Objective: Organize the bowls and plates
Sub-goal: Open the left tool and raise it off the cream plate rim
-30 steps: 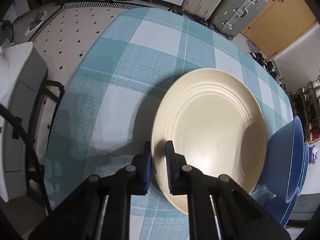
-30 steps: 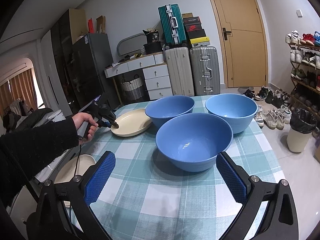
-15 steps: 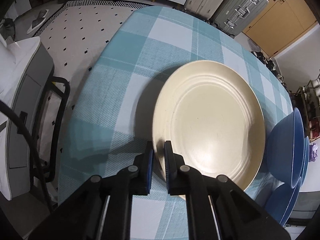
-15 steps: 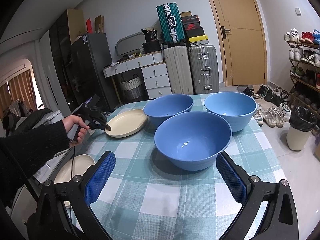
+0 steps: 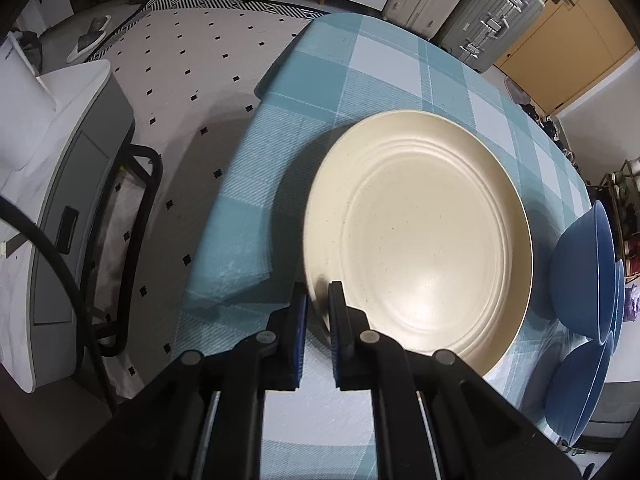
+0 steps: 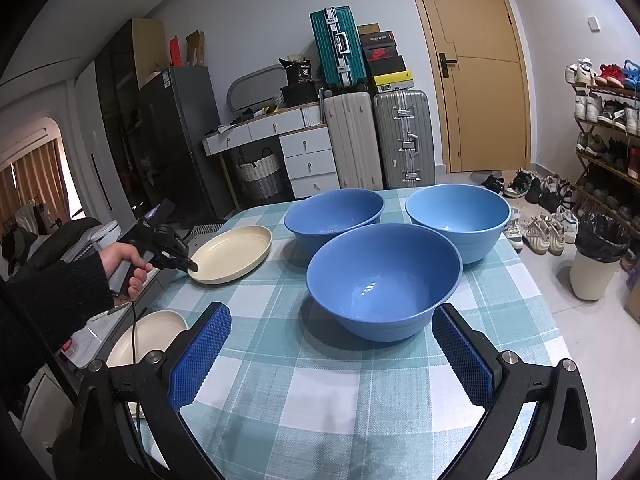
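While the left gripper pinches the near rim of a cream plate near the left edge of the checked tablecloth, the right gripper hangs wide apart before three blue bowls.

On the table three bowls sit in a triangle: one bowl nearest the right wrist camera, two behind it, left and right. A plate lies left of them by the table's edge. A second plate sits lower, beyond that left edge.
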### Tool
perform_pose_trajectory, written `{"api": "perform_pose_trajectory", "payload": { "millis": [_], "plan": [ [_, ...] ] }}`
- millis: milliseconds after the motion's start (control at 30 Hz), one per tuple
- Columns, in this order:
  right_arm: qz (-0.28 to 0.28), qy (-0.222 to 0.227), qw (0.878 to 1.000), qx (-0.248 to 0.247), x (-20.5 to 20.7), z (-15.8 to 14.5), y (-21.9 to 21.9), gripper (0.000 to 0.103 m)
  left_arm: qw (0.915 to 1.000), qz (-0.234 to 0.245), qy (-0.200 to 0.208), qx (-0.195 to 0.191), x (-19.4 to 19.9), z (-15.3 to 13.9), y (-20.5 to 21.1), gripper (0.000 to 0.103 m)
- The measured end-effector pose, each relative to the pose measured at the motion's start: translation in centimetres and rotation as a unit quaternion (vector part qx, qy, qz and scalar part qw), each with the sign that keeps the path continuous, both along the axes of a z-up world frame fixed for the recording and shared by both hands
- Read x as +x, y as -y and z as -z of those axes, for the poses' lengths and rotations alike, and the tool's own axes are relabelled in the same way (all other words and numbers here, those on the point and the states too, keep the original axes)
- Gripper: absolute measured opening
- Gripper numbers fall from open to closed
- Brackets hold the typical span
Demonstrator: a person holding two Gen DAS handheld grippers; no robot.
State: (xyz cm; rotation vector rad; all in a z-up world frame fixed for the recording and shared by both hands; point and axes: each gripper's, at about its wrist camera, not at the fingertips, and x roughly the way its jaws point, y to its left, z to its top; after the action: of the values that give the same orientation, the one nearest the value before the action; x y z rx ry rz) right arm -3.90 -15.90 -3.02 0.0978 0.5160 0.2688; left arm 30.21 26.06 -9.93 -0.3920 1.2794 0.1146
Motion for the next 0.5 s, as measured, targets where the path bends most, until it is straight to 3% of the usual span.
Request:
{"api": "perform_pose_trajectory", "payload": {
  "millis": [500],
  "plan": [
    [-0.003,-0.003,1.000,-0.005,0.2,0.2,-0.4,0.102,0.9999,-0.005,-0.014,0.007,-1.9,-0.2,-0.8,0.008]
  ]
}}
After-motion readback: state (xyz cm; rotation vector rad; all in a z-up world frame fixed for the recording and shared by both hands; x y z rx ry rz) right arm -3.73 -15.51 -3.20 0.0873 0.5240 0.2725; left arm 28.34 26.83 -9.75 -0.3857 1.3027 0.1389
